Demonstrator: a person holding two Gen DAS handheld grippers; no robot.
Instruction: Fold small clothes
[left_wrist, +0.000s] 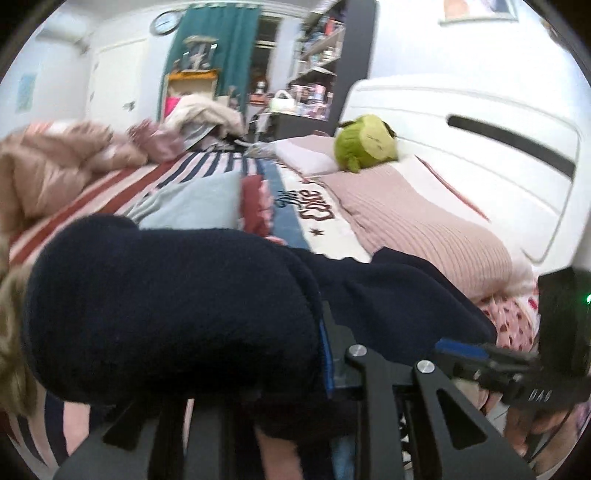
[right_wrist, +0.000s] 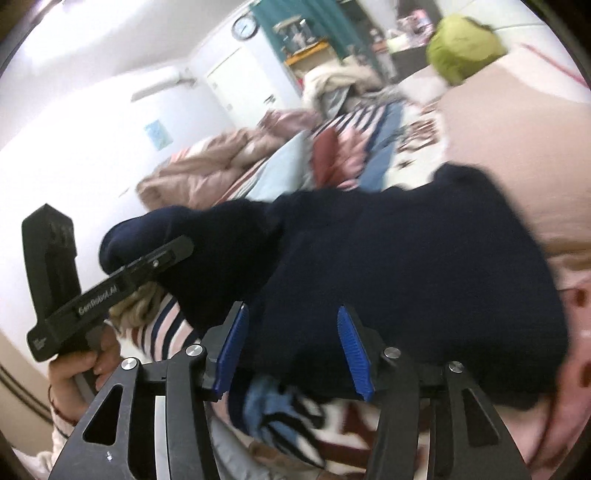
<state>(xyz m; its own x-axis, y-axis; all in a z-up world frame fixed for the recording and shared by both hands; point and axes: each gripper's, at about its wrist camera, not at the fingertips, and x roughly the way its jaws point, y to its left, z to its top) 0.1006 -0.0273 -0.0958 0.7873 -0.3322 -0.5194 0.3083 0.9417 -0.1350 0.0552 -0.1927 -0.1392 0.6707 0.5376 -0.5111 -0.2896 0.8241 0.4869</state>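
Observation:
A navy fleece garment hangs above the bed, bunched up and draped over my left gripper. That gripper is shut on it; one blue pad shows at the cloth's edge and the other finger is hidden under the fabric. In the right wrist view the left gripper clamps one end of the garment. My right gripper stands open at the garment's lower edge, its blue pads apart, with cloth spanning the gap unpinched. From the left wrist it sits at the right edge.
Below lies a bed with a striped cover, a folded light blue cloth and a red cloth. A pink ribbed pillow, a green plush toy and the white headboard are on the right. A crumpled pink duvet lies left.

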